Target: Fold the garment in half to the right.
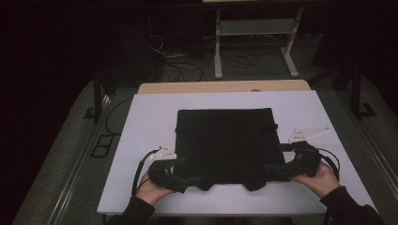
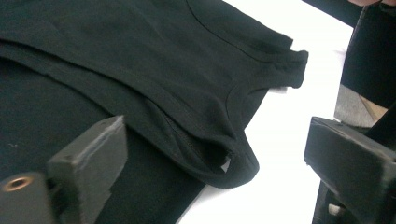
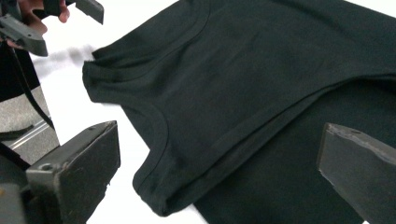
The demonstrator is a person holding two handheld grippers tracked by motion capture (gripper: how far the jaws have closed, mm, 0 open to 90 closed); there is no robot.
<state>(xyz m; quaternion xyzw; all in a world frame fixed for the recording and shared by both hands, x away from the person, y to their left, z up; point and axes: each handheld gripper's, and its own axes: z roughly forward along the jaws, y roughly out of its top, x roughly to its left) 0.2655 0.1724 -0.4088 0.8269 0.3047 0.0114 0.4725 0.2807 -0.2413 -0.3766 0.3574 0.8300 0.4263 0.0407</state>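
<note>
Folded black cotton tank top (image 1: 225, 145) lies at 12 o'clock between my left gripper (image 1: 190, 180) and right gripper (image 1: 272, 169), both wide open, empty, equally near.

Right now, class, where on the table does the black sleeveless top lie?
In the high view the black sleeveless top lies flat in the middle of the white table, its straps toward the person, between the left gripper and right gripper.

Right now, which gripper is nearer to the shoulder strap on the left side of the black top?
Left. The left gripper sits open right beside that strap at the top's near edge. The right gripper is open by the other strap, across the neckline.
</note>
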